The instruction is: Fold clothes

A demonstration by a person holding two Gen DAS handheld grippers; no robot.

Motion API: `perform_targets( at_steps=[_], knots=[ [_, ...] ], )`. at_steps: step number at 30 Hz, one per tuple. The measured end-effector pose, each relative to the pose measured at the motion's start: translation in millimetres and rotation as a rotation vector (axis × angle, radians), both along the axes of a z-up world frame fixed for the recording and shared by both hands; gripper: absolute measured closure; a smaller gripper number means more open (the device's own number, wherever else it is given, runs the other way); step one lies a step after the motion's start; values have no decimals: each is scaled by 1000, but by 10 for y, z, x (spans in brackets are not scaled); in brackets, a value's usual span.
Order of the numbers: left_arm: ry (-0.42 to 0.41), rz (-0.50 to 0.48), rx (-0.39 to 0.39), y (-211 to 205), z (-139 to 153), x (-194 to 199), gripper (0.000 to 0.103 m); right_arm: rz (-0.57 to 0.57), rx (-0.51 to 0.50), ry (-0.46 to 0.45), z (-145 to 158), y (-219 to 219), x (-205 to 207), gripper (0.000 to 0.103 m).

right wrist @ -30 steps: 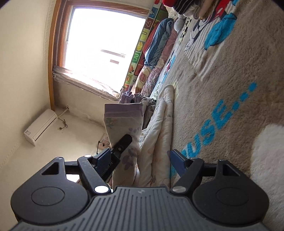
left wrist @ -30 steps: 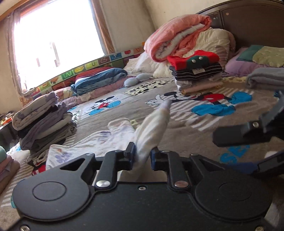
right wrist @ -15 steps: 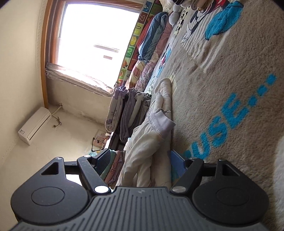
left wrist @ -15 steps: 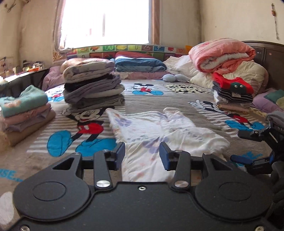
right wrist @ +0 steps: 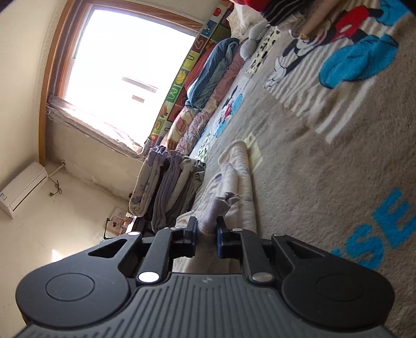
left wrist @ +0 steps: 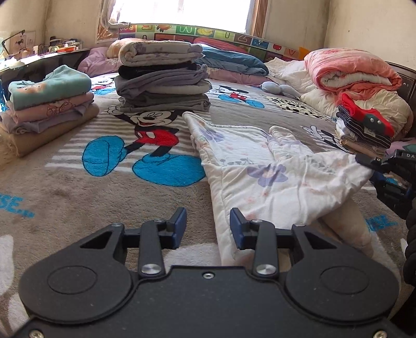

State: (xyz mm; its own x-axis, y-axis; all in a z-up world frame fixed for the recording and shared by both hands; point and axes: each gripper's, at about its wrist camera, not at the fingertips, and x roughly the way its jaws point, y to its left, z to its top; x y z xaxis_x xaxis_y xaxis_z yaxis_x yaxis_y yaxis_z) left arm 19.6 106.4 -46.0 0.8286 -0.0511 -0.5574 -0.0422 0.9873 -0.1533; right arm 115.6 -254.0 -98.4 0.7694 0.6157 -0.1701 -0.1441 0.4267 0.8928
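Here the work surface is a bed covered by a grey-beige plush blanket printed with cartoon mice in red shorts and blue shoes. Blue lettering on it is only partly readable: "SE" at the left edge of the left view, "SE" again in the right view. A bright window stands behind the bed, with an alphabet-print panel along its sill side; single letters such as "W", "U" and "Z" can be read. A white wall unit is mounted low beside the window in the right view.

Three stacks of folded clothes are counted: a grey and lilac stack at centre, a teal and pink stack at left, a red and striped stack at right. A rolled pink quilt lies behind the last.

The floral white garment lies spread on the blanket, right of centre.

The left gripper is narrowing, jaws part-way apart, nothing pinched; the garment's edge lies just beside its right pad. The right gripper is clamped on a lilac cuff of the garment, at the garment's right corner.
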Motion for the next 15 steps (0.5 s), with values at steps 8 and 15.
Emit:
perform_targets(
  at_steps=[8, 15],
  knots=[
    [7, 0, -302, 286, -21, 6, 72, 84, -90, -203, 691, 146, 80, 90],
    [-19, -53, -352, 271, 46, -5, 88, 94, -136, -250, 931, 94, 141, 90]
  ],
)
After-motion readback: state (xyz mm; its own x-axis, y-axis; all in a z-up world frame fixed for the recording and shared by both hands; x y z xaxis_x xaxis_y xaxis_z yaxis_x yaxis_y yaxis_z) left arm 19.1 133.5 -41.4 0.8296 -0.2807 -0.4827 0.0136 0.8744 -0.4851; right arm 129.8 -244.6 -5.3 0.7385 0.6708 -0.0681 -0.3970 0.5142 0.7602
